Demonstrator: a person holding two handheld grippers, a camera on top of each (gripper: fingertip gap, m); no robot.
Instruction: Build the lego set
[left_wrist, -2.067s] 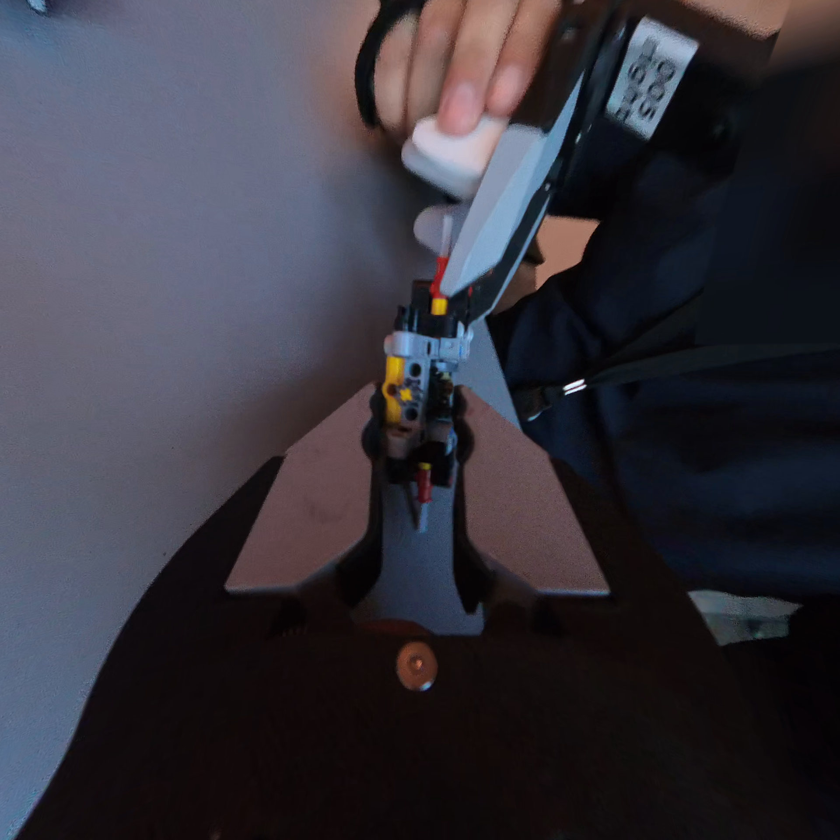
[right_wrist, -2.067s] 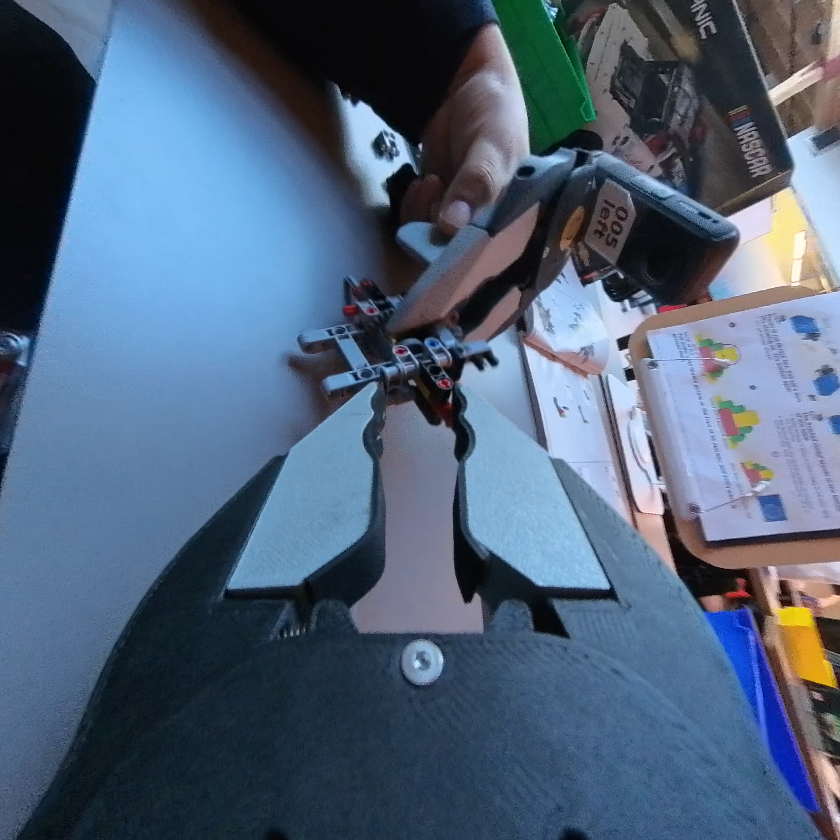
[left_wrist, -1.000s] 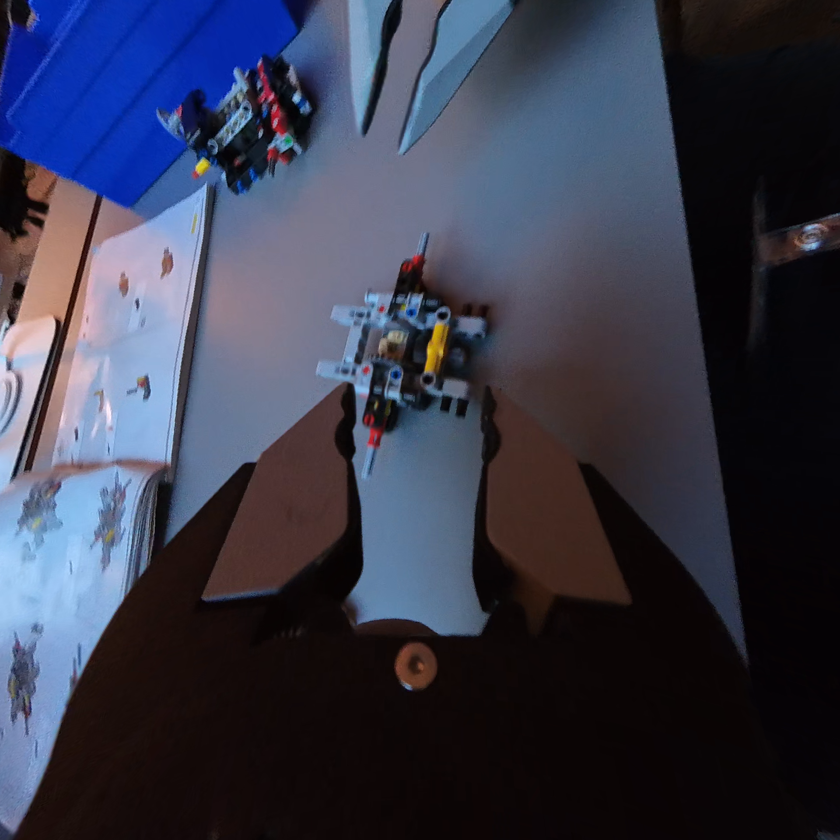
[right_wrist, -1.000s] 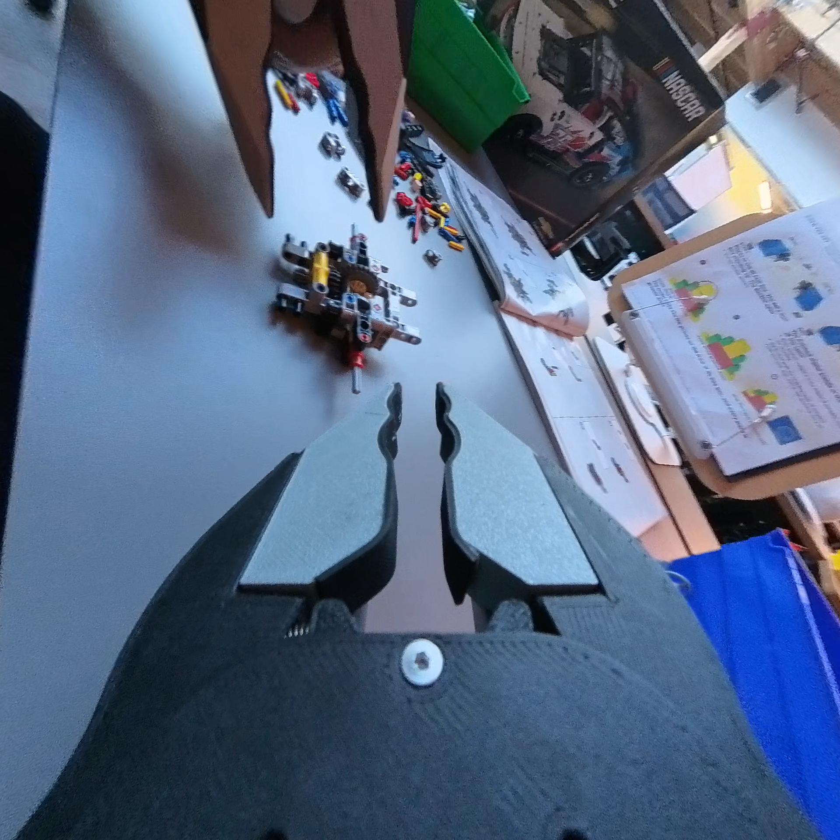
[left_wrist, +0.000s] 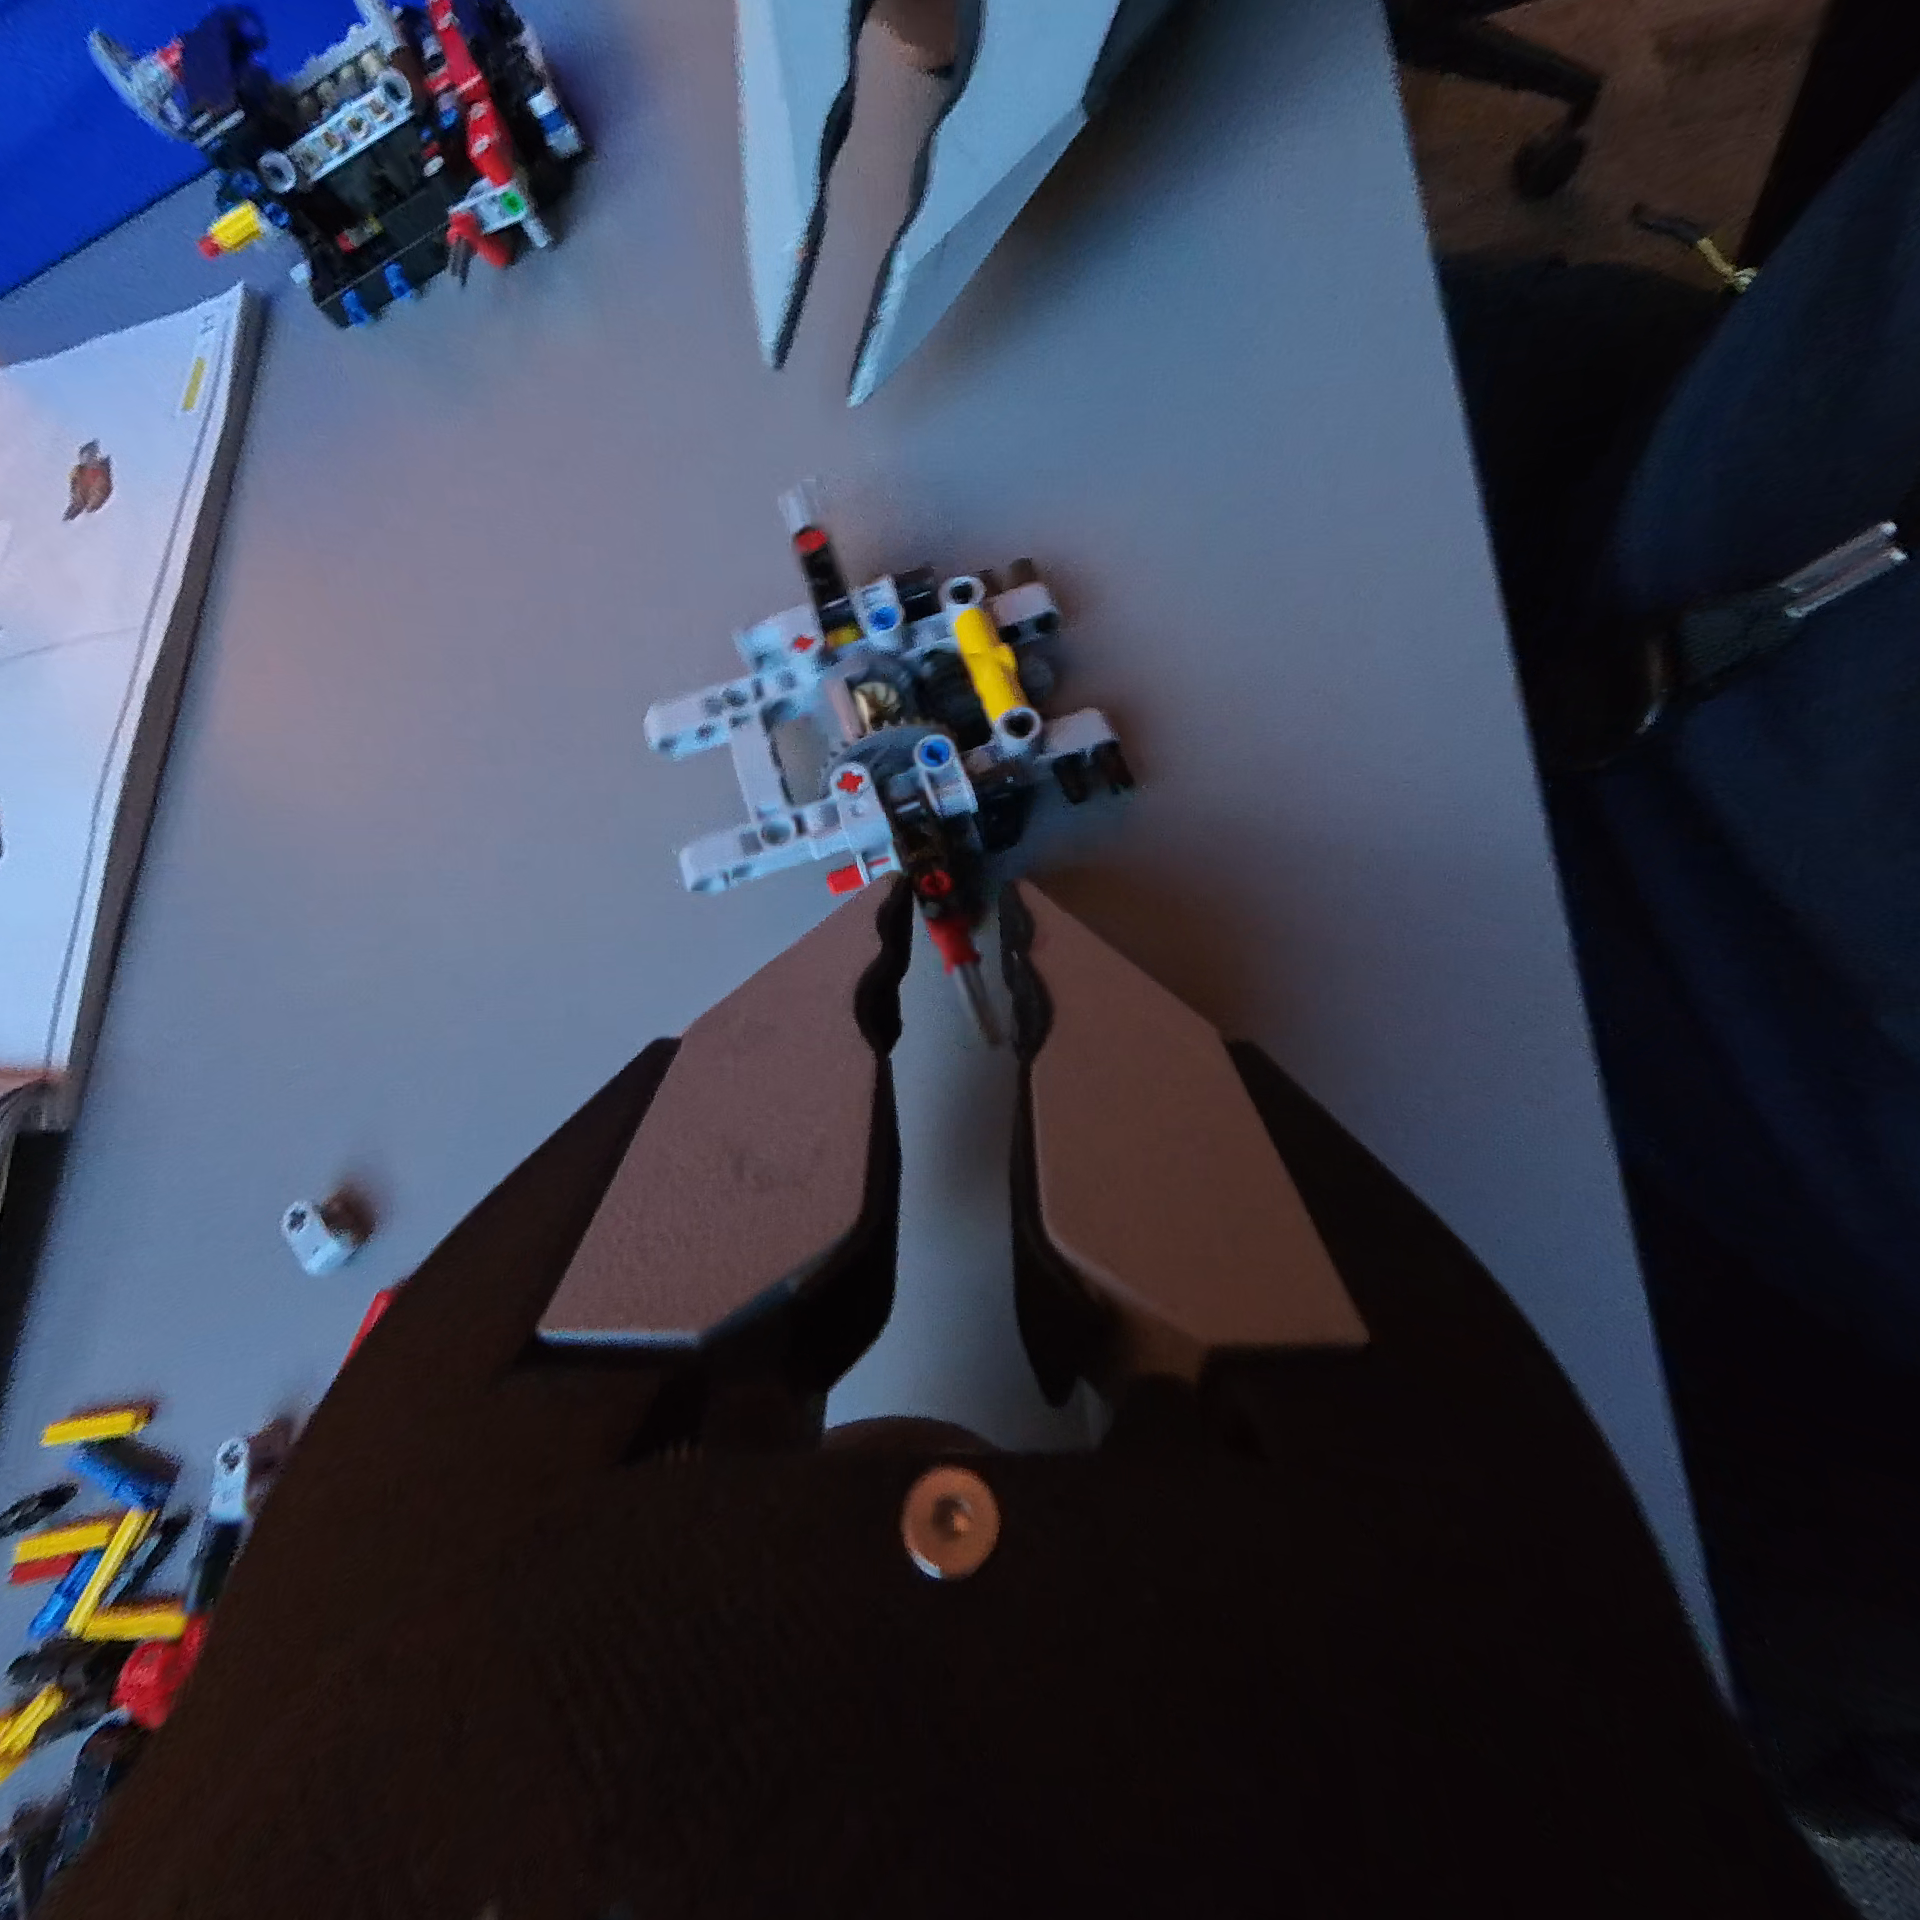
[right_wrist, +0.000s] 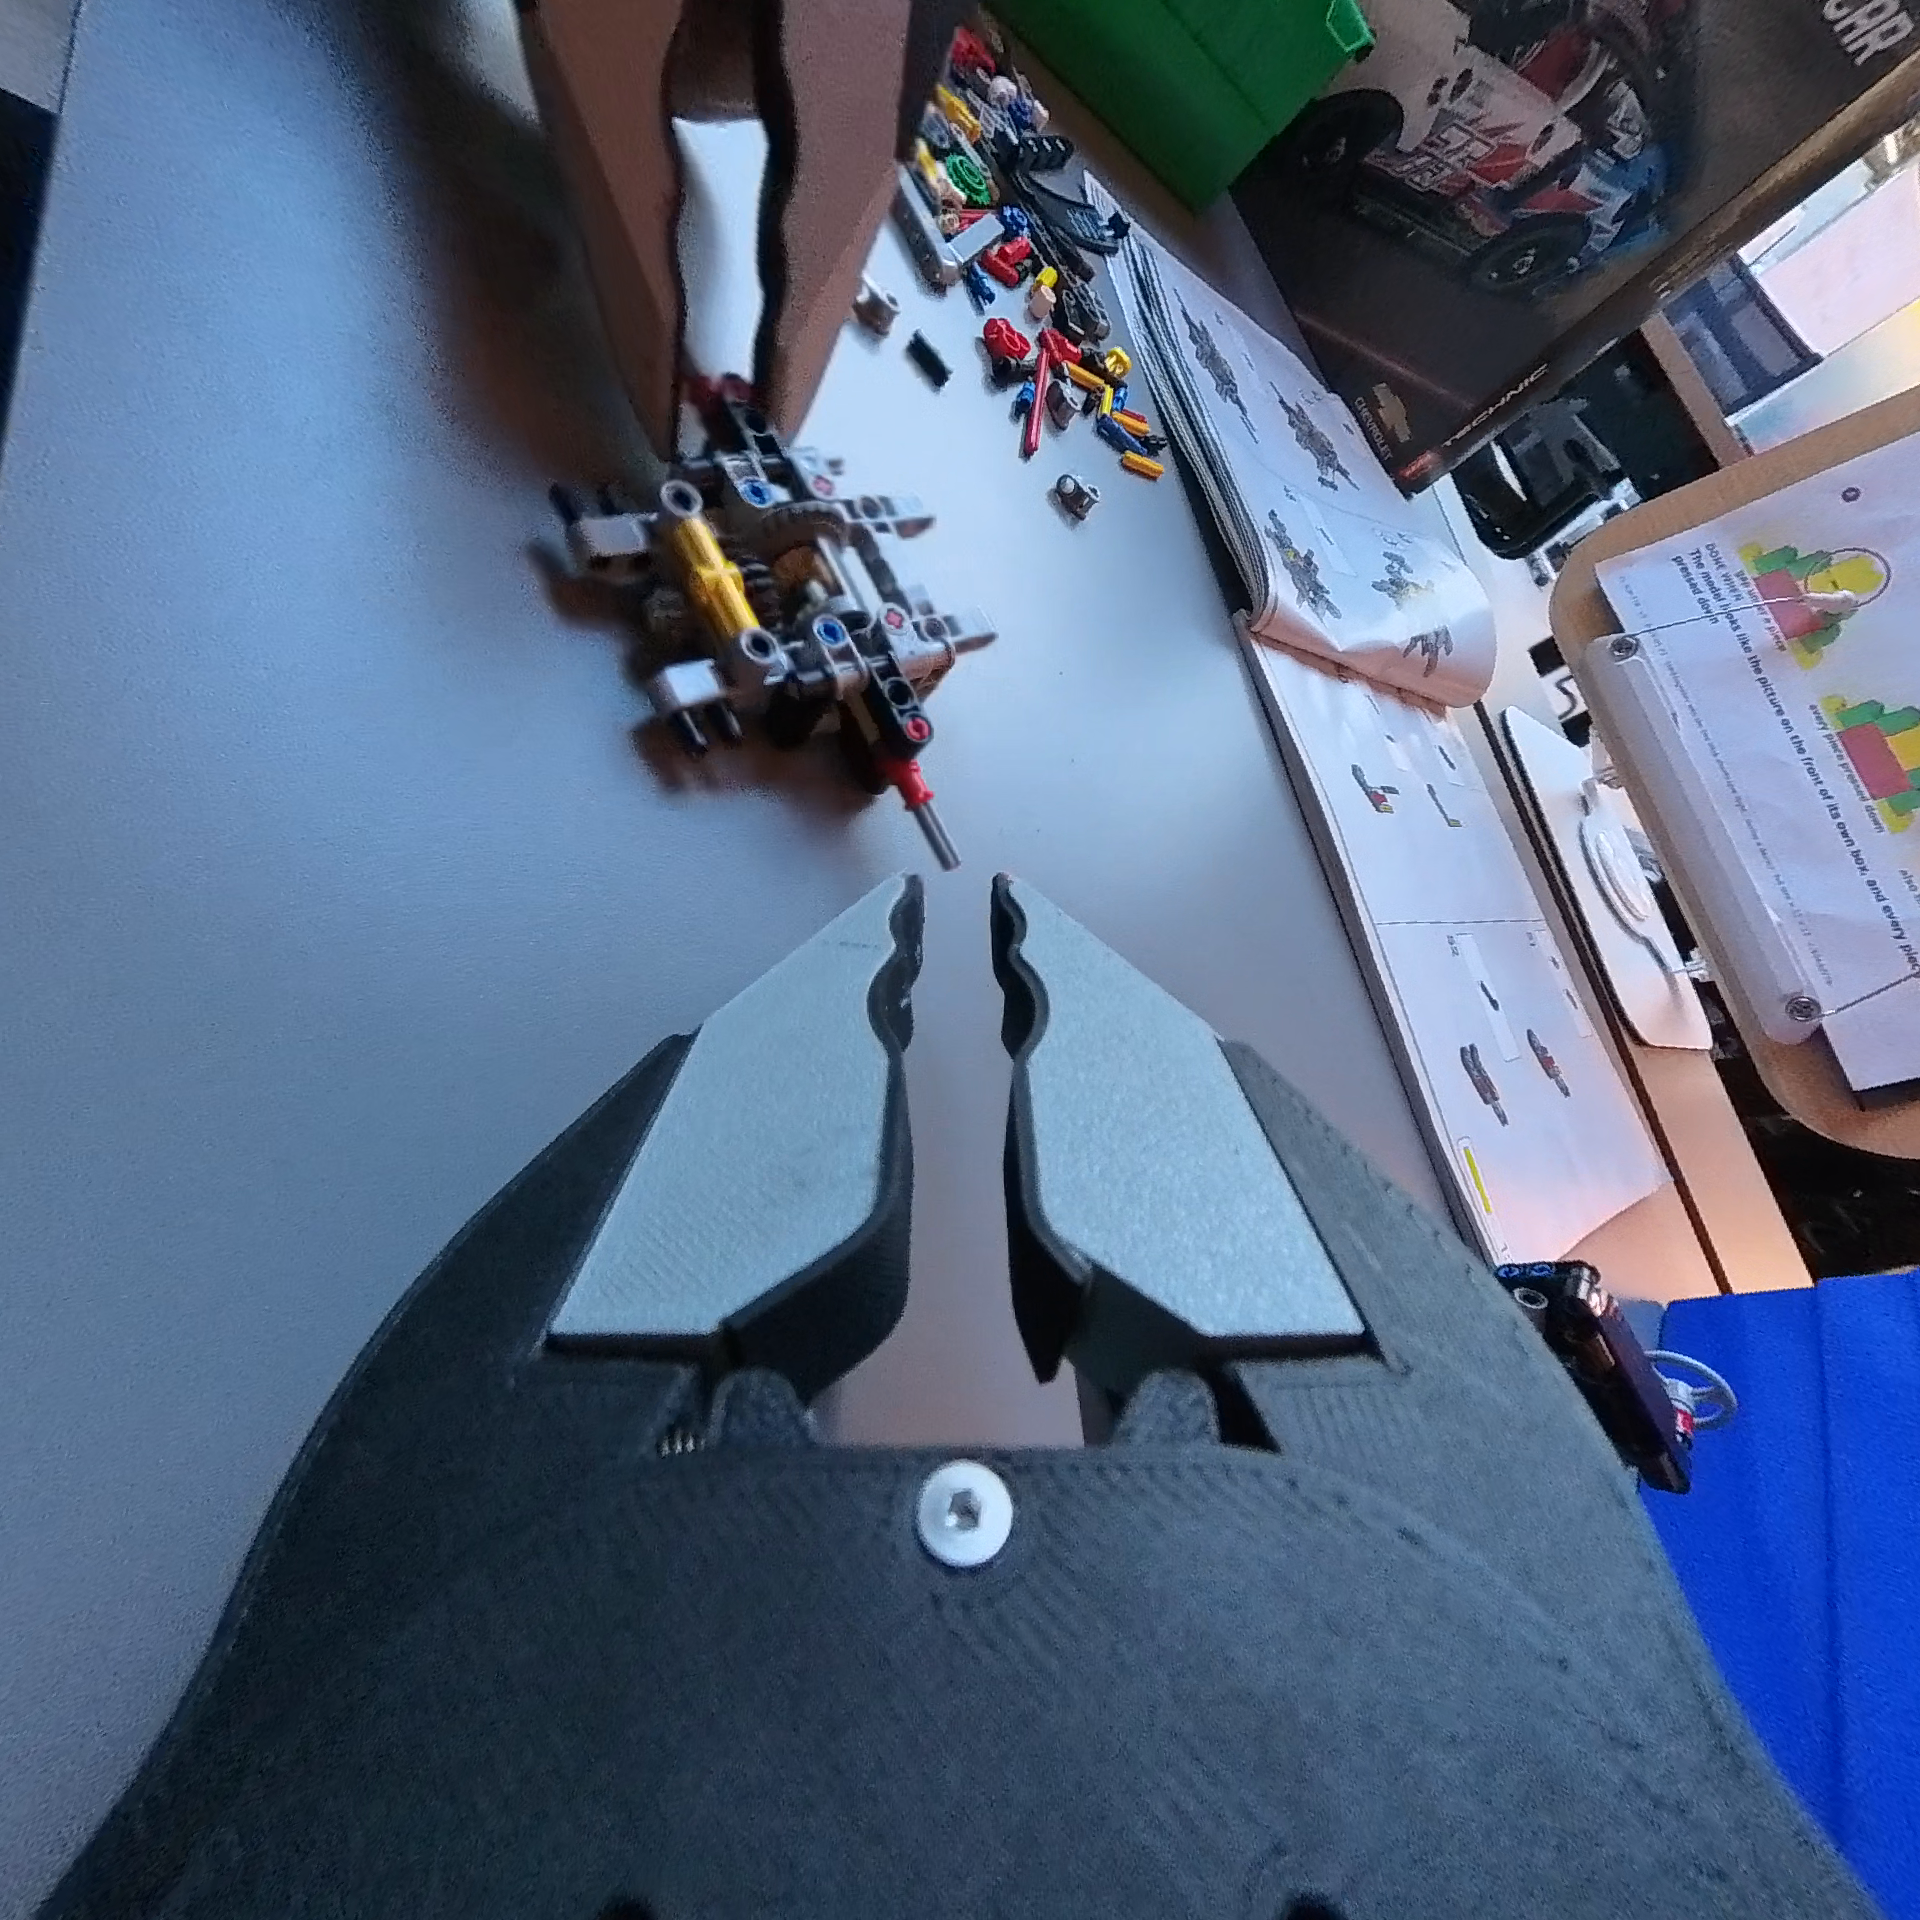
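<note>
Grey table (right_wrist: 260, 520), centre frame: small brick assembly (left_wrist: 883, 717); left gripper (left_wrist: 951, 914) narrow around its red-collared axle (left_wrist: 961, 956), contact unclear; right gripper (right_wrist: 956, 920) narrow, bare, just short.

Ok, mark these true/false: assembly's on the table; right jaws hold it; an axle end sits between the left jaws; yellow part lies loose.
1. Assembly lies on the table. True.
2. Right jaws hold it. False: they are bare, just short of its axle.
3. The other axle sits between the left jaws. True.
4. Yellow part lies loose. False: it is built into the assembly.
</note>
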